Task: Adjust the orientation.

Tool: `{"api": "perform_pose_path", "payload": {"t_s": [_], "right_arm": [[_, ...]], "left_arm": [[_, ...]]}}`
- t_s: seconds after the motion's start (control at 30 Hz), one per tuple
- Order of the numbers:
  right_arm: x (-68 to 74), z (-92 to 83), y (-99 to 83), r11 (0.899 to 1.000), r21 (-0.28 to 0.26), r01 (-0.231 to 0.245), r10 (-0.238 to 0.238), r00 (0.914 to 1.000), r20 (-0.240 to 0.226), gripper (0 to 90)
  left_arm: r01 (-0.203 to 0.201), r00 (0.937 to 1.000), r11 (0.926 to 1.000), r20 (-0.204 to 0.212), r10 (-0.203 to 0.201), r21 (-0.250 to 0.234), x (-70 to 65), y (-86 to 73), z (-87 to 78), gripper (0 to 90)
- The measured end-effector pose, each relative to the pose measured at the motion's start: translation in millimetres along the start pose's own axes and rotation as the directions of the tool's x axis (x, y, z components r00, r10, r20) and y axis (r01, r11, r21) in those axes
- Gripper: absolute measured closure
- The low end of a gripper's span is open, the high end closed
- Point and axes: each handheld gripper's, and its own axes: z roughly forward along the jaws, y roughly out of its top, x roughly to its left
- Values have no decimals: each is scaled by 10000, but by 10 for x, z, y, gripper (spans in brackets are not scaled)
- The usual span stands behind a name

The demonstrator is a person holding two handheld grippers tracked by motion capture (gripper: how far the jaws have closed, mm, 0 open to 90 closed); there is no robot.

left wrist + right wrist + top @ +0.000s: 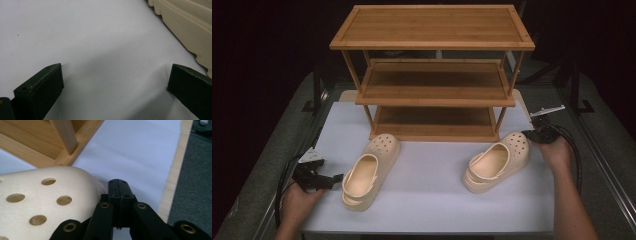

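Two cream clogs with holes in their toes lie on the white table top [432, 200], in front of a three-tier wooden rack [432, 80]. The left clog [367, 172] points its toe toward the rack. My left gripper [334, 178] rests just left of its heel, jaws open with bare table between them [116, 68]; the clog's ridged sole [190, 25] runs past on the right. The right clog [497, 161] lies angled. My right gripper [528, 134] sits at its toe, jaws shut [118, 185] with nothing between them, right beside the toe [37, 202].
The rack's bottom shelf [37, 142] and a leg stand just behind the right clog. The table's wooden edge [175, 170] and grey floor [197, 182] lie to the right. Black stands flank the table at the back [317, 85].
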Motion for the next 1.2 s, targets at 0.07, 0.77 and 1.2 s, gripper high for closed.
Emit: {"api": "perform_pose_path", "payload": {"t_s": [0.07, 0.77, 1.2], "right_arm": [[14, -1, -6, 10000, -33, 50, -50, 10000, -11, 899], [532, -57, -123, 9986, -415, 338, -361, 9978, -563, 899], [932, -79, -175, 9950, -635, 767, -824, 9923, -927, 899]], "left_arm": [[1, 10000, 10000, 1, -1, -1, 0, 0, 0, 0], [-7, 10000, 10000, -3, 7, -26, -1, -2, 1, 0], [-17, 10000, 10000, 1, 17, -17, 0, -2, 1, 0]]}}
